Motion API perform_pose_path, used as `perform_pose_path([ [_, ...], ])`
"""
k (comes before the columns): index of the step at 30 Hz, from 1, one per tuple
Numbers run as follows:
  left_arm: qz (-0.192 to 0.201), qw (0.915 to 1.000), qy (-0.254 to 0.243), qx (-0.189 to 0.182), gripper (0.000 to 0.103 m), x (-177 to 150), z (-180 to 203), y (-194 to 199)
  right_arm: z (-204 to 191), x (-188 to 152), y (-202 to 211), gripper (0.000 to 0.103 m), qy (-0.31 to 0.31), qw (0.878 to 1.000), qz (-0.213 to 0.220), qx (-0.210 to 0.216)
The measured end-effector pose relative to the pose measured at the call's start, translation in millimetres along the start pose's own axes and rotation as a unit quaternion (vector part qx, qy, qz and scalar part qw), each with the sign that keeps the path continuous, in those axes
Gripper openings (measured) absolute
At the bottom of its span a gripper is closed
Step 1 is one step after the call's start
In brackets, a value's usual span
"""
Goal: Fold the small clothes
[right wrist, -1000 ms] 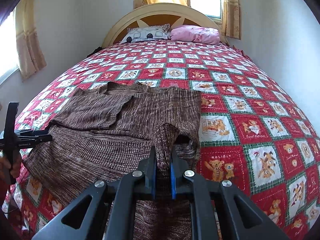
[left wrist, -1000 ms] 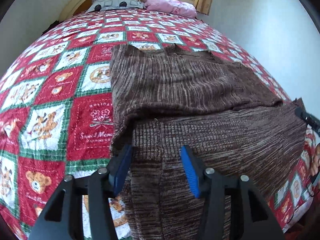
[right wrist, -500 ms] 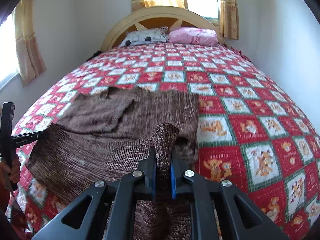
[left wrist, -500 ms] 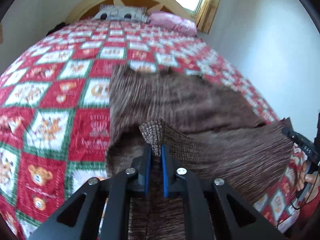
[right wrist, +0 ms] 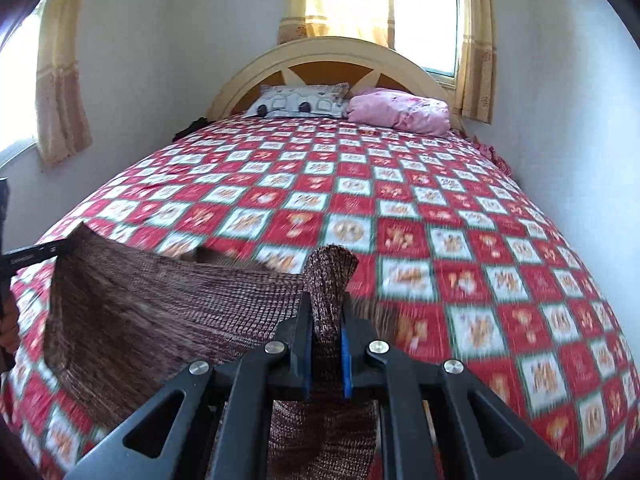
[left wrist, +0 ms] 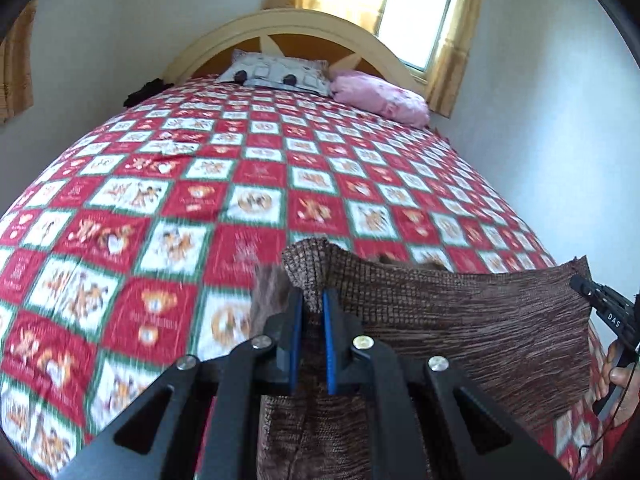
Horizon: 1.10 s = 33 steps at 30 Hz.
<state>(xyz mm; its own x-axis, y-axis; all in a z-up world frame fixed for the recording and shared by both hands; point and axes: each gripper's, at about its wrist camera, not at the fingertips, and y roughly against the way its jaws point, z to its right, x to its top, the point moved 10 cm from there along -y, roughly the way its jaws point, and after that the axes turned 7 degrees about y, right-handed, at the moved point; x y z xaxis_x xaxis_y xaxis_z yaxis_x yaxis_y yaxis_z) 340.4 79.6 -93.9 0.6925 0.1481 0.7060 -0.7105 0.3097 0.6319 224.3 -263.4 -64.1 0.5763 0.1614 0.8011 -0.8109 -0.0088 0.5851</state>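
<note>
Above the quilted bed (left wrist: 240, 184): brown knit garment (left wrist: 460, 312), stretched between left tongs (left wrist: 311, 320) and right tongs (right wrist: 326, 320) (both clamped on bunched corners); risk: thin pinches slipping, folded edge dropping crooked.

A brown ribbed knit garment (left wrist: 460, 320) hangs stretched like a curtain above the near end of the bed, lifted by two bunched corners of its top edge, its knit marled brown and cream, the lower part drooping out of sight
</note>
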Motion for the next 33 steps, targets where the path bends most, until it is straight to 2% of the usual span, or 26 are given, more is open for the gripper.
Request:
perform_pose_path([
  [3, 0.009, 0.9995, -0.007, 0.03, 0.01, 10.1, -2.6, -30.4, 13.3, 12.6, -39.6, 0.01, -0.007, 1.0, -0.003, -0.02],
  [6, -0.002, 0.9984, -0.008, 0.056, 0.01, 5.1, -9.1, -69.5, 21.9, 7.1, -86.6, 0.01, -0.01, 0.999, -0.019, -0.045],
  [9, -0.038, 0.9952, -0.012, 0.09, 0.011, -17.8, -21.4, -108.1, 24.8, -22.4, -131.7, 0.011, -0.003, 0.995, -0.064, -0.072],
  [10, -0.046, 0.9937, -0.018, 0.101, 0.012, -26.4, -25.3, -117.0, 23.6, -40.1, -148.6, 0.011, 0.0, 0.993, -0.094, -0.074],
  [11, -0.044, 0.9935, -0.022, 0.103, 0.012, -25.7, -24.1, -116.7, 23.1, -50.1, -157.2, 0.011, 0.001, 0.991, -0.11, -0.074],
  [12, -0.035, 0.9936, -0.026, 0.105, 0.018, -21.2, -21.7, -112.5, 23.8, -53.9, -159.9, 0.011, 0.002, 0.99, -0.116, -0.076],
  [13, -0.033, 0.9925, -0.033, 0.113, 0.035, -21.2, -20.7, -112.3, 24.6, -53.9, -160.0, 0.012, 0.004, 0.99, -0.116, -0.08],
  [14, -0.044, 0.9898, -0.038, 0.13, 0.043, -24.9, -23.1, -116.4, 24.8, -53.0, -158.8, 0.012, 0.007, 0.99, -0.114, -0.082],
  [16, -0.042, 0.9871, -0.04, 0.149, 0.057, -23.1, -26.6, -116.5, 25.2, -55.5, -159.4, 0.013, 0.011, 0.989, -0.115, -0.088],
  [19, -0.041, 0.9856, -0.033, 0.161, 0.065, -22.7, -32.8, -115.2, 27.2, -55.9, -156.8, 0.021, 0.01, 0.989, -0.113, -0.099],
  [21, -0.041, 0.985, -0.029, 0.165, 0.067, -22.2, -35.2, -114.8, 29.4, -53.0, -155.2, 0.021, 0.004, 0.989, -0.106, -0.099],
  [23, -0.044, 0.9846, -0.032, 0.166, 0.067, -22.4, -34.4, -107.3, 35.9, -38.2, -134.0, 0.021, -0.014, 0.992, -0.068, -0.109],
  [24, -0.044, 0.9841, -0.037, 0.168, 0.067, -22.7, -32.2, -100.6, 43.1, -25.2, -108.9, 0.022, -0.03, 0.991, -0.024, -0.127],
  [26, -0.033, 0.9852, -0.04, 0.164, 0.067, -23.2, -26.0, -81.6, 46.8, -13.1, -74.0, 0.039, -0.051, 0.988, 0.025, -0.145],
  [27, -0.03, 0.9854, -0.041, 0.162, 0.071, -24.3, -22.0, -73.5, 44.8, -10.8, -59.2, 0.052, -0.057, 0.987, 0.035, -0.149],
  [28, -0.029, 0.9863, -0.043, 0.157, 0.076, -27.6, -16.4, -63.9, 36.4, -13.1, -45.1, 0.052, -0.056, 0.988, 0.034, -0.143],
  [31, -0.025, 0.9873, -0.048, 0.149, 0.08, -41.0, -0.7, -40.7, 2.9, -30.8, -37.9, 0.052, -0.041, 0.996, -0.005, -0.083],
  [33, -0.024, 0.9873, -0.054, 0.148, 0.08, -54.3, 9.1, -31.1, -18.9, -46.2, -33.5, 0.051, -0.038, 0.997, -0.021, -0.058],
])
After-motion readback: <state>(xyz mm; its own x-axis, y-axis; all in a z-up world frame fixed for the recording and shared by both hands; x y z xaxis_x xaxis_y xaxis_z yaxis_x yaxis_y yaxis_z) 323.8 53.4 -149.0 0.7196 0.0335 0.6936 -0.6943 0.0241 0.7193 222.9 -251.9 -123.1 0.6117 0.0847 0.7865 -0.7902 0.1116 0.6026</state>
